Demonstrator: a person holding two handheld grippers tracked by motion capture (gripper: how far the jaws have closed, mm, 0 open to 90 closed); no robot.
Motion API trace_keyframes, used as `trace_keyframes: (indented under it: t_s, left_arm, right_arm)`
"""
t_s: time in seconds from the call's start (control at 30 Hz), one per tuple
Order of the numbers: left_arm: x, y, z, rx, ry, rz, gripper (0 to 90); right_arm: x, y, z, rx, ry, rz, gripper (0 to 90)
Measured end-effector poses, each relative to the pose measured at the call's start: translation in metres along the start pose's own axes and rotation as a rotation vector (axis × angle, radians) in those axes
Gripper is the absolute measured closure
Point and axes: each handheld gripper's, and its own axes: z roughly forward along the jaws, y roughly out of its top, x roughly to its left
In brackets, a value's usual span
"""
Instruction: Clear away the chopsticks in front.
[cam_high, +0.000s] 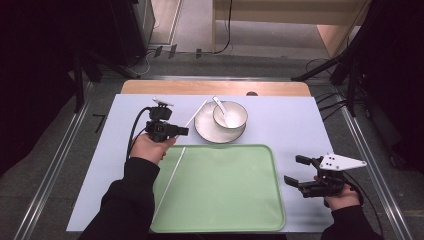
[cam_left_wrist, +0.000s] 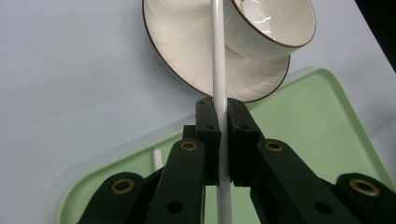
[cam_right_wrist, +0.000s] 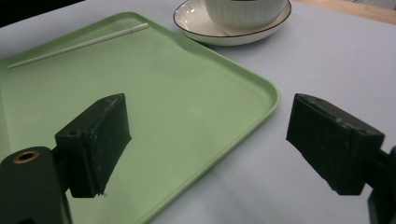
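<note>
1. The left gripper (cam_high: 184, 131) is pinching a thin white chopstick (cam_high: 196, 114) between its closed fingers (cam_left_wrist: 208, 140), just beside the plate (cam_high: 205, 131) that is carrying the bowl (cam_high: 230, 115).
2. A second chopstick (cam_high: 172, 176) is lying on the green tray (cam_high: 225, 200), which is sitting on the pale blue bench (cam_high: 295, 125); the room beyond is looking dark.
3. The right gripper (cam_high: 296, 170) is holding its fingers (cam_right_wrist: 95, 140) wide apart with nothing between them. The high view is showing what seems to be a spoon (cam_high: 223, 111) in the bowl.

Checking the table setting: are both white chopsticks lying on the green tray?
No; one chopstick lies on the green tray, while the left gripper clamps the other chopstick in its jaws.
</note>
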Motion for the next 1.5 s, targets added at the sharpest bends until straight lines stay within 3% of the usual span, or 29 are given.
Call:
trace_keyframes:
  t_s: [0.27,0.47,0.53,0.63,0.87,1.03,1.23,1.33,1.5]
  left_arm:
    - [-0.003,-0.023,-0.016,-0.019,-0.001,0.01,85.9]
    - [-0.004,-0.043,-0.02,-0.017,-0.005,0.006,85.8]
    - [-0.003,-0.052,-0.021,-0.034,0.014,0.004,85.8]
    - [0.001,-0.064,-0.019,-0.042,0.03,-0.013,85.9]
    - [0.001,-0.09,-0.018,-0.018,0.025,-0.036,85.8]
    - [-0.005,-0.109,-0.02,-0.008,0.013,-0.051,85.8]
    - [-0.012,-0.127,-0.025,-0.022,0.032,-0.077,85.7]
    - [-0.017,-0.133,-0.022,-0.013,0.034,-0.075,85.7]
    - [-0.015,-0.136,-0.002,0.029,0.044,-0.091,85.5]
  right_arm:
    - [0.0,0.002,0.003,0.001,0.007,-0.004,13.8]
    - [0.0,0.003,0.003,-0.002,0.007,-0.005,13.8]
    - [0.0,0.003,0.002,-0.002,0.004,-0.004,13.8]
    - [0.0,0.003,0.002,-0.002,0.002,0.0,13.8]
    - [0.0,0.003,0.002,-0.001,0.002,-0.002,13.8]
    - [0.0,0.003,0.003,-0.001,0.003,-0.003,13.8]
    - [0.0,0.003,0.002,-0.004,0.002,-0.005,13.8]
    - [0.0,0.003,0.002,-0.004,0.001,-0.005,13.8]
    - [0.001,0.003,0.002,-0.002,0.002,-0.004,13.8]
